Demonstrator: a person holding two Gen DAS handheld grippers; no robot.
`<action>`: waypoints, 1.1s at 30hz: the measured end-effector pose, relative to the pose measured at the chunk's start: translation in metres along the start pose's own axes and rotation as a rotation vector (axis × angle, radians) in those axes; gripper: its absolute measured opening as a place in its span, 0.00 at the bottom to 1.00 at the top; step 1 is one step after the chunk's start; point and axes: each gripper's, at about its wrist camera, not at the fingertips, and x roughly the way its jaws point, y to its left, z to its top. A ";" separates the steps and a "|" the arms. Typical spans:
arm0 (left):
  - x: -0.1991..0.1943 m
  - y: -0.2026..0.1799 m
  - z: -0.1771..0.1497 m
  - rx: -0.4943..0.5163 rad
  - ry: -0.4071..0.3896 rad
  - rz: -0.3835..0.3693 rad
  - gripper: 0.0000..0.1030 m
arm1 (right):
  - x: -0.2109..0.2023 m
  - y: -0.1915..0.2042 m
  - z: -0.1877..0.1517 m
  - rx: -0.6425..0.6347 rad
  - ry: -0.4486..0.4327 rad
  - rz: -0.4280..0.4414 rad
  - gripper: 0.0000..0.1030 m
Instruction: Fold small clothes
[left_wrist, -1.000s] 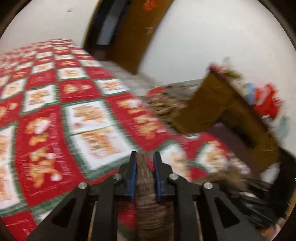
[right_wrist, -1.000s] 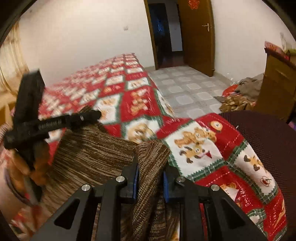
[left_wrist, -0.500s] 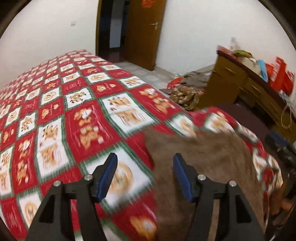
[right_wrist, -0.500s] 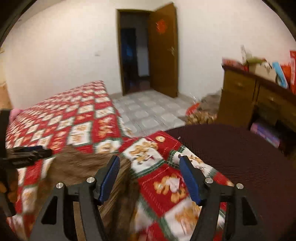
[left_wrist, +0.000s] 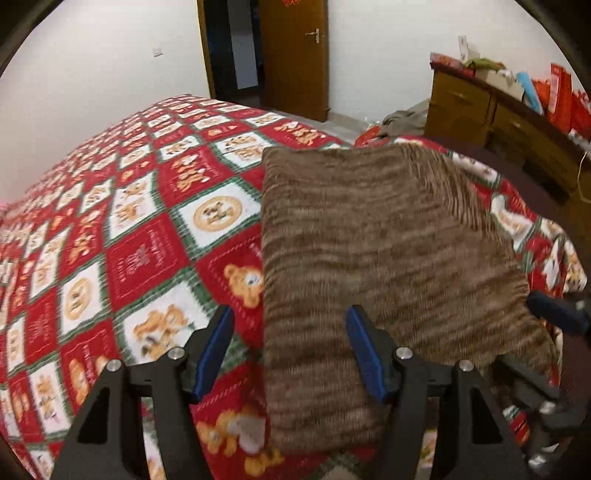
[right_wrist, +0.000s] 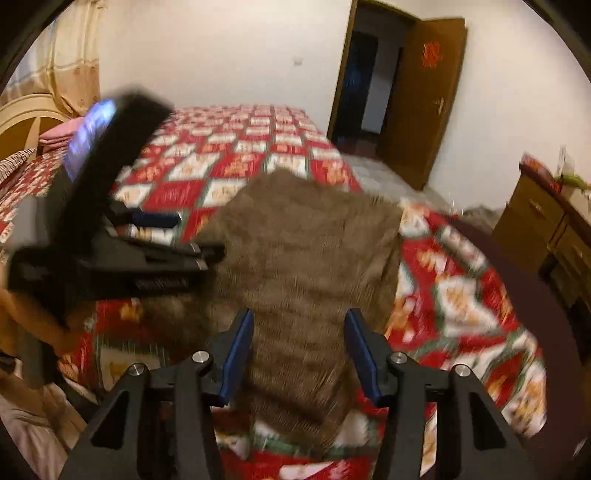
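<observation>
Warm, fairly dim indoor light fills both views, with no hard shadows on the bed (left_wrist: 110, 229). Both are fisheye pictures: the walls and the door (right_wrist: 424, 99) bow, and black corners ring each frame. The left view is mildly soft. The right view is heavily motion-smeared, the knit (right_wrist: 303, 258) and the left tool (right_wrist: 159, 236) worst. The doorway (left_wrist: 229, 44) is dark.

Both wrist views look steeply down, close, sharing the sweater (left_wrist: 369, 236).

White walls (left_wrist: 92, 66), open wooden door (left_wrist: 295, 55), wooden dresser (left_wrist: 480, 107)
</observation>
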 end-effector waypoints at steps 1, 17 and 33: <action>-0.002 0.000 -0.003 0.004 0.002 0.017 0.64 | 0.003 -0.003 -0.007 0.009 0.006 -0.018 0.51; -0.127 -0.008 -0.025 0.006 -0.224 0.056 1.00 | -0.136 -0.029 0.005 0.252 -0.165 0.006 0.70; -0.208 -0.014 -0.030 -0.076 -0.391 0.164 1.00 | -0.219 -0.002 0.021 0.237 -0.482 -0.137 0.84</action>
